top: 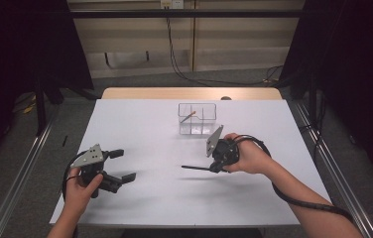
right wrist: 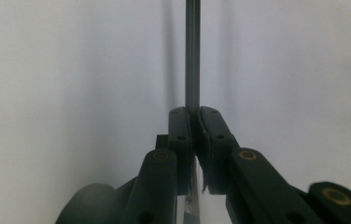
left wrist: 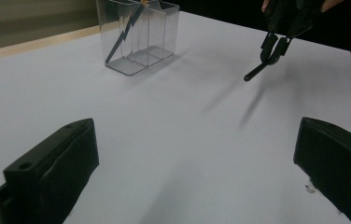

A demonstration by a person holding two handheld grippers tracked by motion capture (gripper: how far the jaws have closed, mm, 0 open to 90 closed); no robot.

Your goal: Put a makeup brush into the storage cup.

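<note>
white sheeting covers the table [top: 140, 198], with dark curtains at both sides. above its right-centre, a thin dark pen [top: 194, 168] sticks out level from the right gripper [top: 217, 166], whose jaws are pinched tight on one end; it looks straight, slim and matte, and clear of the sheet. just behind stands a clear divided box [top: 197, 119] with one pencil [top: 188, 117] leaning inside. well apart, the left gripper [top: 123, 165] hovers with jaws spread wide, holding nothing.

White counter [top: 150, 193] with a bare wooden strip along the far edge; 1 clear compartmented box [top: 197, 119] standing near that edge.
</note>
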